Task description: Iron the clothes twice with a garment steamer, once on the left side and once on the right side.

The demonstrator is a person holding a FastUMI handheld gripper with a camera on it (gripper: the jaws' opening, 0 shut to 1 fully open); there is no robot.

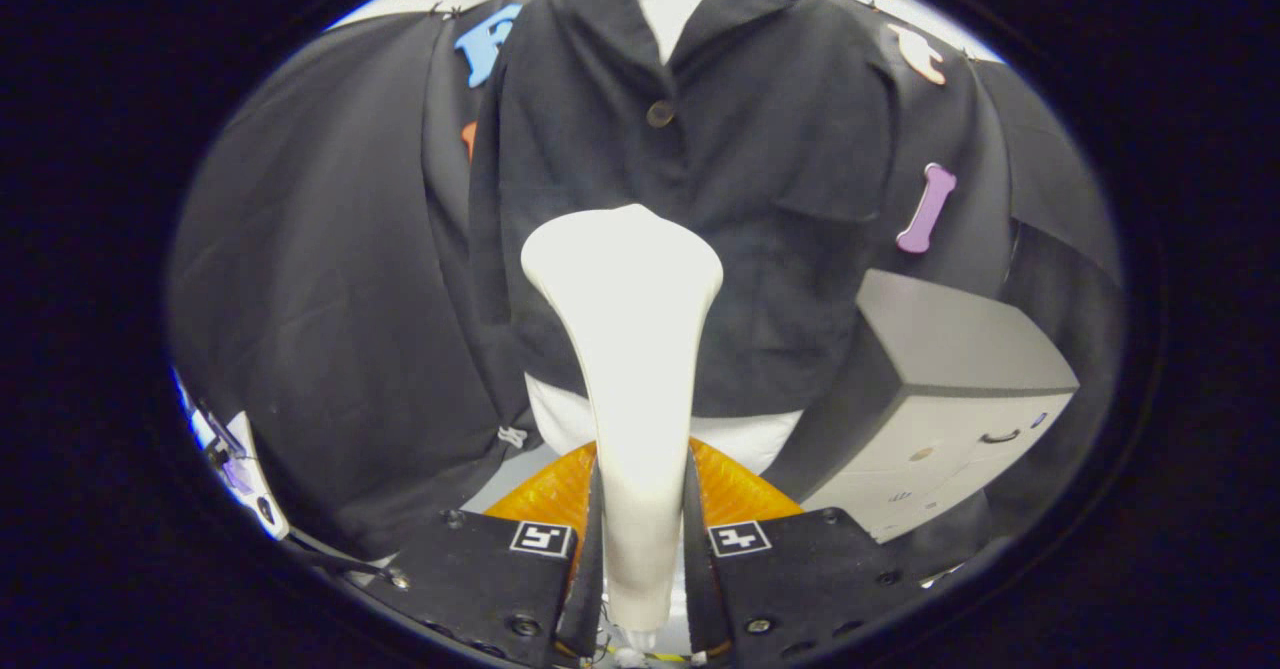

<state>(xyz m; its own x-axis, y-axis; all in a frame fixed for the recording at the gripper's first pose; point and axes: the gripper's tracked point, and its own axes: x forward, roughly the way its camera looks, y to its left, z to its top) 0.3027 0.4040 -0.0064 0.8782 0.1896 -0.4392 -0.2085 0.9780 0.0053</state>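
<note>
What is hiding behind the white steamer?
Behind the steamer, clamped in the gripper, hangs the black shirt. Its button shows above; the shirt's middle below is covered.

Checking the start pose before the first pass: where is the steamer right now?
The steamer is clamped between the gripper fingers, its head raised before the black shirt, below the button.

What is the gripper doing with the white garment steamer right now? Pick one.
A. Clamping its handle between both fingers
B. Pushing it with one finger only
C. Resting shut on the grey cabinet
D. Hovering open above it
A: the gripper has both fingers pressed on the narrow handle of the garment steamer, whose wide head rises in front of the dark shirt.
</note>
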